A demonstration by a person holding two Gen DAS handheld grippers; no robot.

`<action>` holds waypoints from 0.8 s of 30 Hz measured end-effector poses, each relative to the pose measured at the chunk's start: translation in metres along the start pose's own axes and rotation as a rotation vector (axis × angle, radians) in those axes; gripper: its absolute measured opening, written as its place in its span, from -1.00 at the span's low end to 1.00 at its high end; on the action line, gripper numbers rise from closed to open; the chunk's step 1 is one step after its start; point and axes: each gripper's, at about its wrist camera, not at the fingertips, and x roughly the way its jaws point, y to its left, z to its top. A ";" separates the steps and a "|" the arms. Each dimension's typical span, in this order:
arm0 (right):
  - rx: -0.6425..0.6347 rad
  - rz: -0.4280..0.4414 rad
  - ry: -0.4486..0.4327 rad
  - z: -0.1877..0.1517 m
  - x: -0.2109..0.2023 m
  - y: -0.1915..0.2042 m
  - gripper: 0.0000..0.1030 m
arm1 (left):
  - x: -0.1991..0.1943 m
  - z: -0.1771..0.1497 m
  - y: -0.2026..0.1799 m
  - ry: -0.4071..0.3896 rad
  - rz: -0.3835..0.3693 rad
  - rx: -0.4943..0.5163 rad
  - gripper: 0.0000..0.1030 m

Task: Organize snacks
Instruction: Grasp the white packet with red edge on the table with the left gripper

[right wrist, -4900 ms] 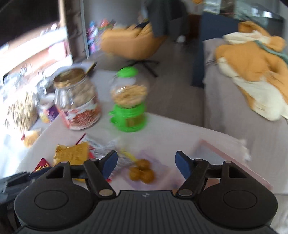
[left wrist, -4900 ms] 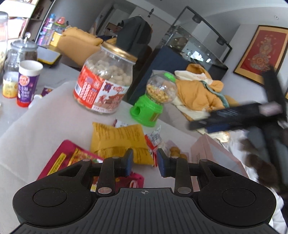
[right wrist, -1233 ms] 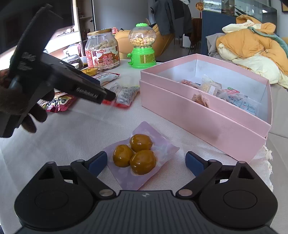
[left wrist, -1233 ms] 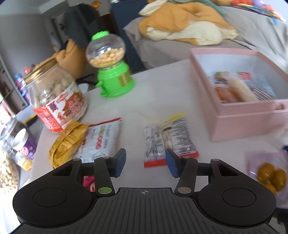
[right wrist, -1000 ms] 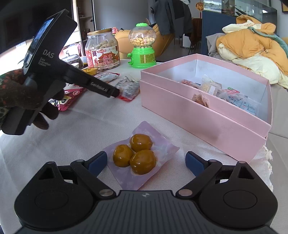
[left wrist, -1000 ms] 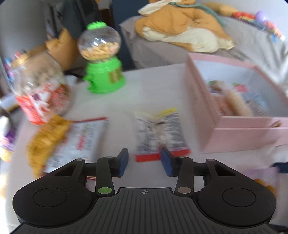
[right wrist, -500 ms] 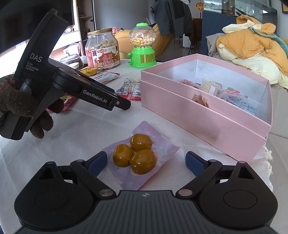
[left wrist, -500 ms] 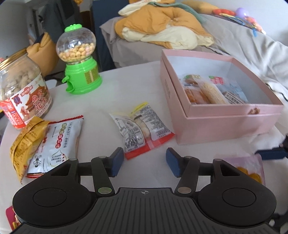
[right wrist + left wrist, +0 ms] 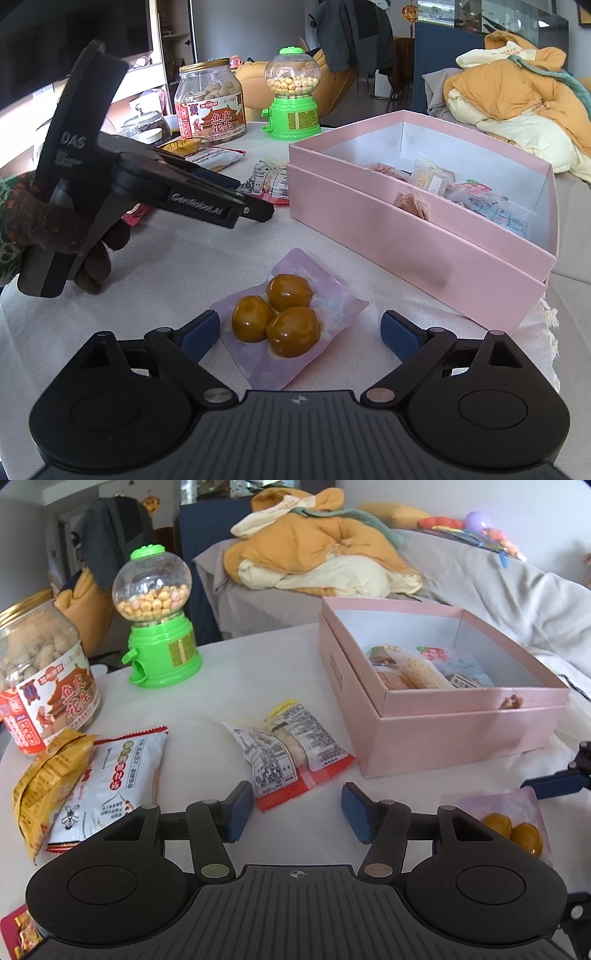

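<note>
Two hand-held grippers are at work over the white cloth tabletop (image 9: 258,664). The left hand-held gripper (image 9: 297,812) is open about halfway and holds nothing. The clear crinkly snack packet with a red edge (image 9: 286,747) lies just past its fingertips, at 12 o'clock, a little to the left. The right hand-held gripper (image 9: 299,332) is wide open and holds nothing too. The pale purple plastic pouch with three shiny brown balls (image 9: 284,321) lies flat between its two blue pads, and it is hard to tell if they touch it.

The open pink cardboard box (image 9: 406,236) sits at 1 o'clock from the right hand-held gripper and already has some small packets inside. More snacks wait at 10 o'clock from the left hand-held gripper: a white packet with red print (image 9: 114,775) and a crumpled yellow bag (image 9: 44,786).

The step in hand looks like picking up the pouch. To do it well, the right hand-held gripper should stay low, close slowly on the pouch edges, and not squash the balls, which look soft. The pouch may be slippery, so a firm pinch helps. Then it should lift high enough to clear the box wall.
</note>
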 end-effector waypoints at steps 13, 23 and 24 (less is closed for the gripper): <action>-0.003 0.001 0.001 -0.001 0.000 -0.001 0.84 | 0.030 0.032 0.022 -0.022 0.053 -0.349 0.05; -0.003 0.000 0.001 -0.001 0.000 -0.001 0.84 | -0.011 -0.003 0.014 -0.024 0.023 -0.243 -0.11; -0.003 0.000 0.001 -0.001 0.000 -0.001 0.84 | -0.021 -0.009 0.009 -0.015 0.024 -0.212 -0.11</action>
